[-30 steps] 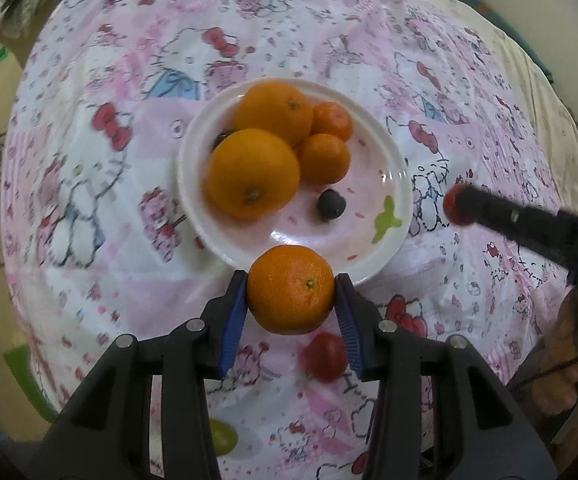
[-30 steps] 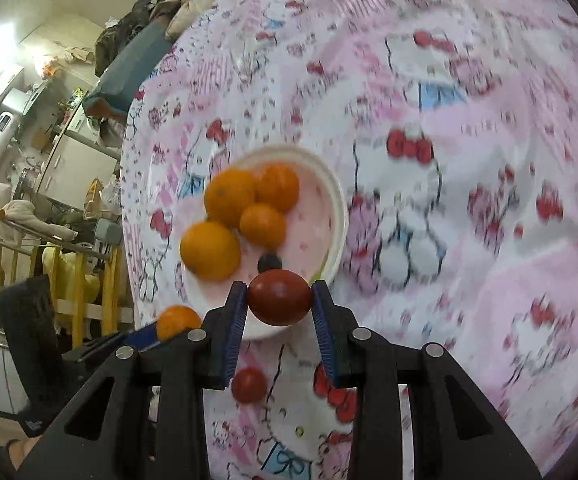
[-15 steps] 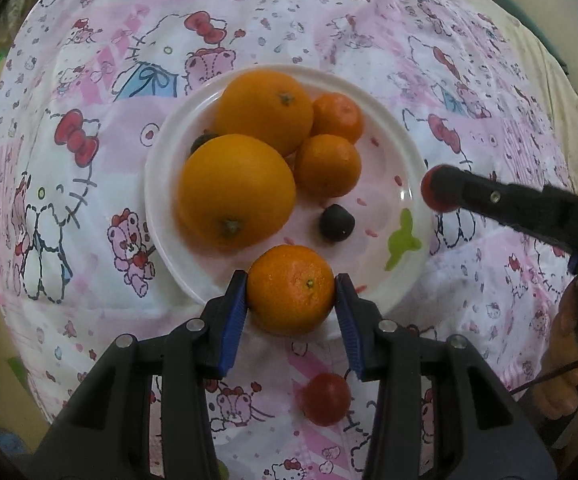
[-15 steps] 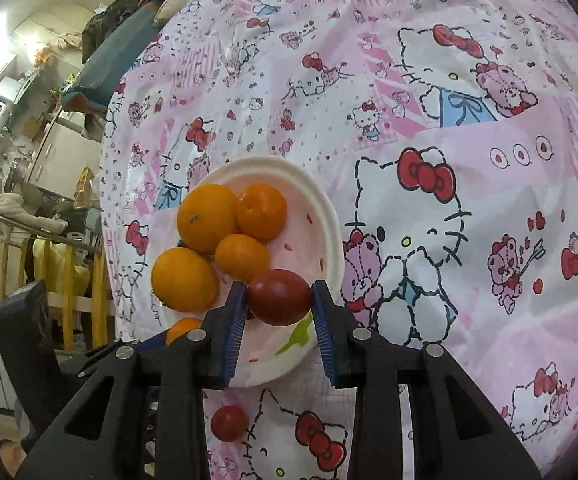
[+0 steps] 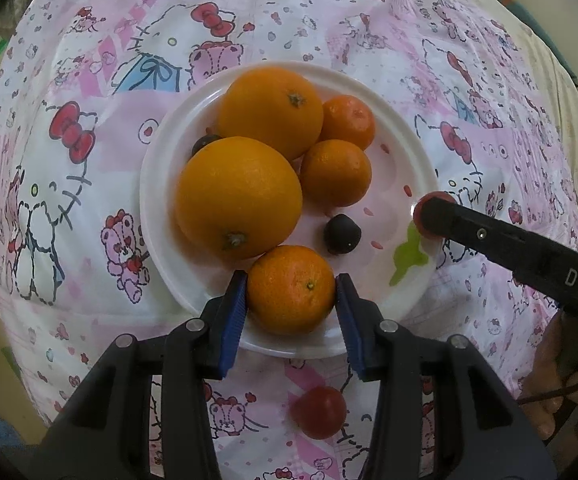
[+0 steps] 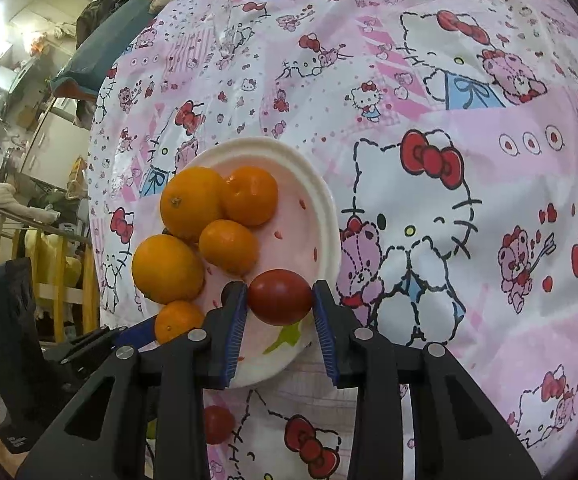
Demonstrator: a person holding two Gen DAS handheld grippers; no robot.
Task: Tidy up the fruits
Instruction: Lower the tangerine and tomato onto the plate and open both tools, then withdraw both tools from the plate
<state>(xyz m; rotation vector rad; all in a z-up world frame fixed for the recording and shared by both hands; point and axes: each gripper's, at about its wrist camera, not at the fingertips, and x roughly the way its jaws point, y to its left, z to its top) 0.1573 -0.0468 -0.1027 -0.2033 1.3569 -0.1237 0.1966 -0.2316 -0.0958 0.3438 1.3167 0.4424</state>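
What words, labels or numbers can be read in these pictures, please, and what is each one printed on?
"DAS": white letters on the black body of the right gripper, seen in the left wrist view; the word runs out of frame, so the rest is not shown.
No words can be read on the tablecloth or the plate: both carry only pictures.
Background items in the right wrist view are too small and blurred to read.

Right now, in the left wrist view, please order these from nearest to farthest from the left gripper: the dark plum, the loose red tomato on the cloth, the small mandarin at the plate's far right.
From the left gripper:
1. Dark plum, on the plate, just ahead to the right.
2. Loose red tomato, on the cloth behind the fingertips; close to the plum's distance.
3. Small mandarin, far side of the plate.
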